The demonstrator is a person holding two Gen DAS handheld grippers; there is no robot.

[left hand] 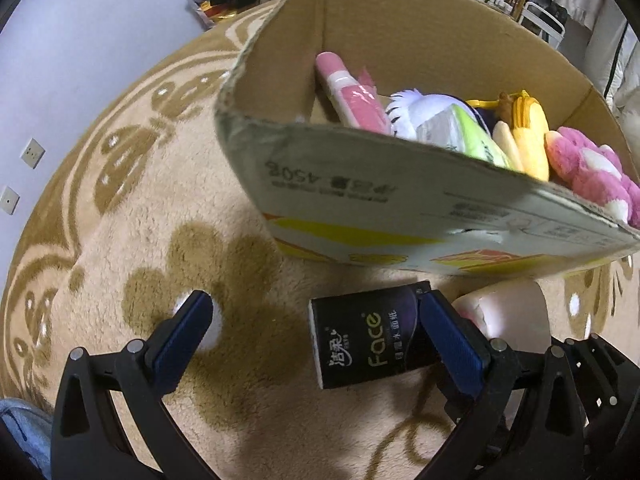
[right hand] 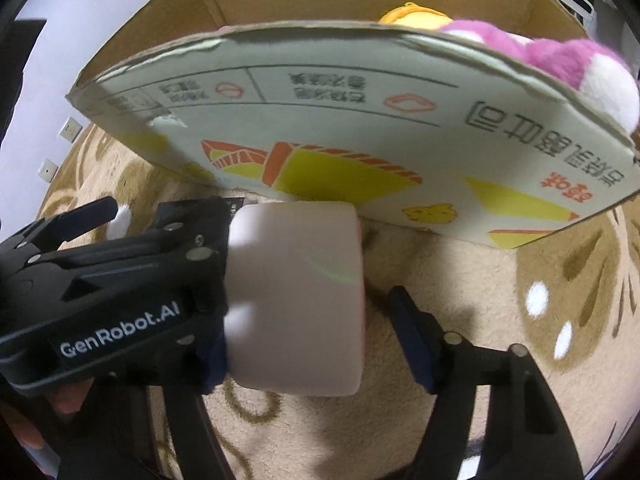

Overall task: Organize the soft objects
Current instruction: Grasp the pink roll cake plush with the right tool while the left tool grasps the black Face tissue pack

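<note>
Box mostly filled, two packs left on the rug

Cardboard box (left hand: 400, 184) at twelve o'clock already holds plush toys (left hand: 592, 168) and packets. Black tissue pack (left hand: 368, 344) lies between the wide-open left gripper (left hand: 316, 336), touching its three-o'clock finger. Pale pink soft pack (right hand: 296, 300), smooth and squarish, sits between the right gripper (right hand: 308, 320); its jaws stand half open, grip uncertain.

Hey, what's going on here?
A person is tidying soft things on a rug with two handheld grippers. The left gripper stands open over a black tissue pack; the right gripper straddles a pale pink pack, not yet squeezing it. Both packs lie before a cardboard box already holding plush toys.
</note>
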